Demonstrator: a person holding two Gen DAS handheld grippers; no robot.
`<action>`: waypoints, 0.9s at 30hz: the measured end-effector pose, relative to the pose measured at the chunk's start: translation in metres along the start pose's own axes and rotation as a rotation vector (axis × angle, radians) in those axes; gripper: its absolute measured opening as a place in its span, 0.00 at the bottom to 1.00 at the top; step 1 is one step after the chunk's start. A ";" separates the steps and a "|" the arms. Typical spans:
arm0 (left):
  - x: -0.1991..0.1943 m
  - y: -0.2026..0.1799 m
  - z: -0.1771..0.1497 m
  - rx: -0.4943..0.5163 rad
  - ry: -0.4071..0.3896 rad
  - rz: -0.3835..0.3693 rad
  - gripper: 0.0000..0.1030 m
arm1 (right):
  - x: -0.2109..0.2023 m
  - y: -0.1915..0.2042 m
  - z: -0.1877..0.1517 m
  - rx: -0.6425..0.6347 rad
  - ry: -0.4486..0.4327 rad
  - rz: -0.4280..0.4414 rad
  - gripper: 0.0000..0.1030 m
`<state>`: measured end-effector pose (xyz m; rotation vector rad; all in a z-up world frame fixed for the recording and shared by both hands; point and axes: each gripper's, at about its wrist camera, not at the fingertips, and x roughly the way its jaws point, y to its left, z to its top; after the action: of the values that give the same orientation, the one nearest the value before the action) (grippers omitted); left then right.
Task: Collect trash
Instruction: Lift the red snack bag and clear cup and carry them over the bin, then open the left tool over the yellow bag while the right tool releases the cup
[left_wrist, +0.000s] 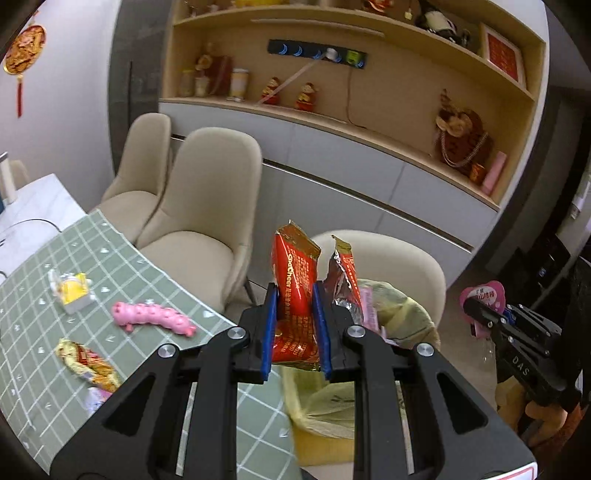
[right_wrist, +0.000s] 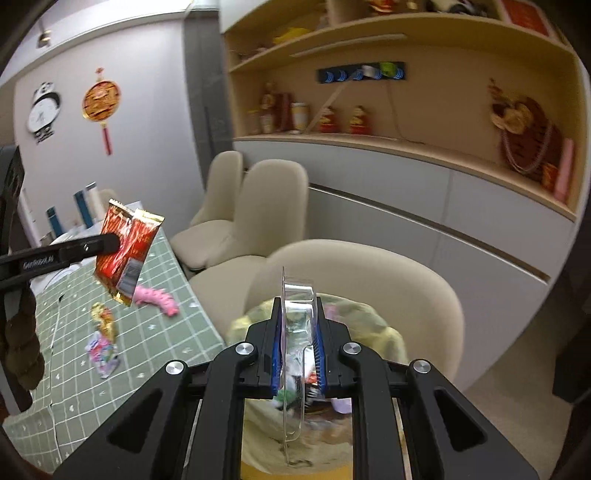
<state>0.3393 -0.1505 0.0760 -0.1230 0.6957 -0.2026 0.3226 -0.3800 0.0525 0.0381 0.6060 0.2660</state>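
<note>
My left gripper (left_wrist: 295, 295) is shut on a torn red and gold snack wrapper (left_wrist: 295, 273), which stands upright between the blue pads. A torn flap (left_wrist: 345, 280) hangs outside the right pad. Just below it is a bin lined with a yellow bag (left_wrist: 325, 406). In the right wrist view the same wrapper (right_wrist: 125, 254) hangs from the left gripper (right_wrist: 110, 242) over the table edge. My right gripper (right_wrist: 298, 306) is shut on a clear plastic blister pack (right_wrist: 295, 332) above the yellow bag (right_wrist: 376, 325). Its pink card (left_wrist: 482, 297) shows in the right gripper (left_wrist: 471, 314).
On the green checked tablecloth (left_wrist: 37, 332) lie a pink caterpillar toy (left_wrist: 153, 317), a yellow and white packet (left_wrist: 72, 291), a gold wrapper (left_wrist: 88, 363) and a pink wrapper (right_wrist: 101, 354). Beige chairs (left_wrist: 207, 206) stand along the table. A shelf unit (left_wrist: 369, 110) fills the far wall.
</note>
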 end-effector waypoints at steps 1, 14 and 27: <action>0.003 -0.003 -0.001 0.005 0.007 -0.007 0.18 | 0.001 -0.006 0.000 0.011 0.004 -0.014 0.15; 0.083 -0.049 -0.011 0.042 0.134 -0.142 0.18 | 0.013 -0.046 -0.007 0.065 0.061 -0.132 0.15; 0.154 -0.076 -0.020 0.035 0.262 -0.249 0.18 | 0.035 -0.081 -0.014 0.117 0.121 -0.188 0.15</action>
<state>0.4310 -0.2596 -0.0212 -0.1508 0.9371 -0.4759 0.3616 -0.4496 0.0127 0.0771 0.7404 0.0505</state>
